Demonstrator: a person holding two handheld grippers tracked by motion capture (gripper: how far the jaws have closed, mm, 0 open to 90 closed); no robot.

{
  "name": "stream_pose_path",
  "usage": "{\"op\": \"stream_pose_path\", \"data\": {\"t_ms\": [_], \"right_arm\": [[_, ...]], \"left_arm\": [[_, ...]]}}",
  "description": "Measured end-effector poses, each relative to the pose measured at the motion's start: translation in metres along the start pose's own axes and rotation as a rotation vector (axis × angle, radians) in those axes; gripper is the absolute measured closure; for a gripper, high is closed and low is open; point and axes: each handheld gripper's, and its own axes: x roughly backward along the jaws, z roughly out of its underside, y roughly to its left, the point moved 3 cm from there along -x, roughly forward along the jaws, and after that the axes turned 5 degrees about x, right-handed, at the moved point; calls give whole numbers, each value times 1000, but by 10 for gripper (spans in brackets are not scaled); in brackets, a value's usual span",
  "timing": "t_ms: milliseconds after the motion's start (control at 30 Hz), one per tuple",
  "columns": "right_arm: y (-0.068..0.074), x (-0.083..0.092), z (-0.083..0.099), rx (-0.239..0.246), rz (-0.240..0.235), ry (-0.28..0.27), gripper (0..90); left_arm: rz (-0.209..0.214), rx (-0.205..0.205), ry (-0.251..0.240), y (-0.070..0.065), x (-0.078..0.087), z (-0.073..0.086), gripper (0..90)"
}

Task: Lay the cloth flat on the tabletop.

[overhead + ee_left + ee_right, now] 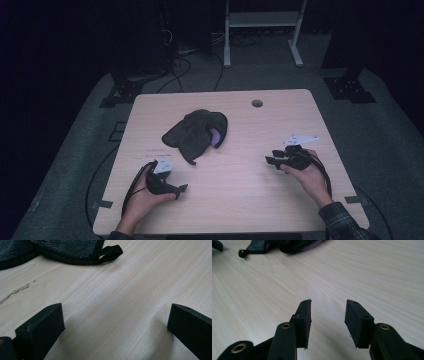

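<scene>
A dark fleecy cloth [192, 132] lies crumpled at the table's middle back, with a purple patch [216, 136] showing at its right side. My left gripper [177, 191] rests near the front left, in front of the cloth, jaws pointing right. In the left gripper view its jaws [116, 311] stand wide open over bare wood, with the cloth's hem and strap loop [110, 252] beyond them. My right gripper [272, 156] is at the right, pointing left toward the cloth. Its jaws [328, 303] stand partly apart with nothing between them, and the cloth [294, 245] lies farther off.
The light wooden table [240, 200] has a round hole [257, 103] near its back edge. A thin scratch mark [15, 292] crosses the wood left of my left gripper. Beyond the table stand a white frame [262, 20] and loose cables [180, 65] on the floor.
</scene>
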Motion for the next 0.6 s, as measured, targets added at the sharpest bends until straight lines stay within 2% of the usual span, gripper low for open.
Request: {"op": "stream_pose_path", "data": {"t_ms": [200, 300, 367, 600], "right_arm": [[8, -14, -26, 17, -51, -42, 551], [10, -20, -33, 14, -64, -37, 548], [12, -30, -43, 10, -86, -45, 544], [17, -47, -58, 21, -102, -54, 535]], "left_arm": [[-1, 1, -3, 0, 0, 0, 0], [-1, 1, -3, 0, 0, 0, 0], [-1, 1, -3, 0, 0, 0, 0], [-2, 0, -2, 0, 0, 0, 0]]}}
